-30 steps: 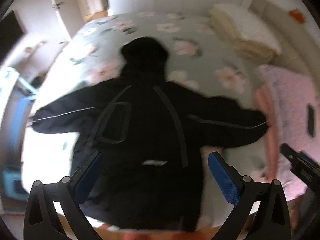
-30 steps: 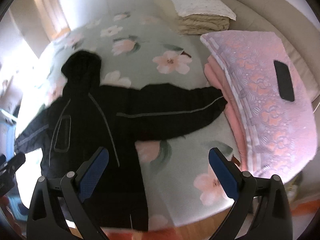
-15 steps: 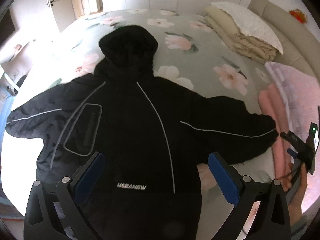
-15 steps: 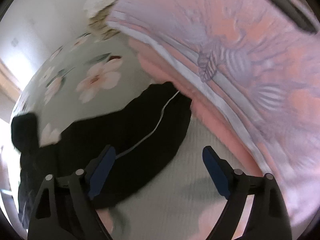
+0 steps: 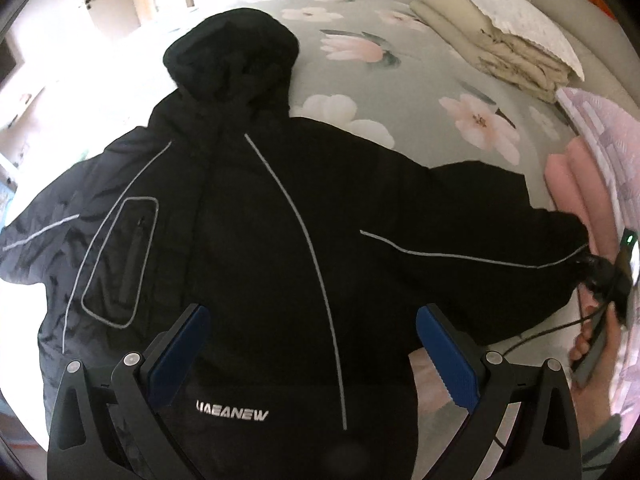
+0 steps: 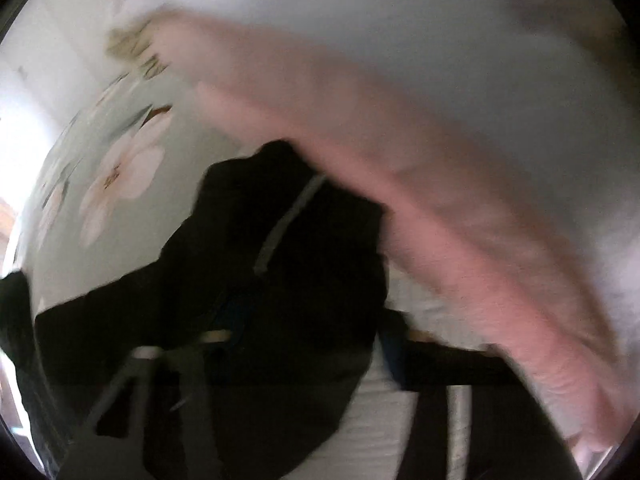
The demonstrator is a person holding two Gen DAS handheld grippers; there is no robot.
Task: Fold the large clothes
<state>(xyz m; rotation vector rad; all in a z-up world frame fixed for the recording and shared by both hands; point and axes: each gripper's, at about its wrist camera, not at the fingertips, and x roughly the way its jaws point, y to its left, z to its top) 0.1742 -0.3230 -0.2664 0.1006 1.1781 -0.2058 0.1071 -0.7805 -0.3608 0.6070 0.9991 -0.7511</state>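
A black hooded jacket (image 5: 248, 216) lies spread flat on a floral bedsheet (image 5: 432, 96), hood away from me, sleeves out to both sides. My left gripper (image 5: 312, 348) is open and empty, hovering above the jacket's lower front. My right gripper (image 5: 600, 280) is at the cuff of the right-hand sleeve (image 5: 500, 248). In the blurred right wrist view the sleeve cuff (image 6: 288, 248) lies between the fingers (image 6: 392, 356), with the gripper (image 6: 308, 344) right at it; I cannot tell whether it grips the cloth.
A folded pink blanket (image 5: 576, 184) lies right beside the sleeve cuff and fills the right wrist view (image 6: 460, 200). A folded beige quilt with a white pillow (image 5: 496, 36) sits at the far right. The bed's near edge runs below the jacket hem.
The right gripper has moved down onto the sleeve cuff, which now sits between its fingers. The left gripper has moved closer over the jacket's front.
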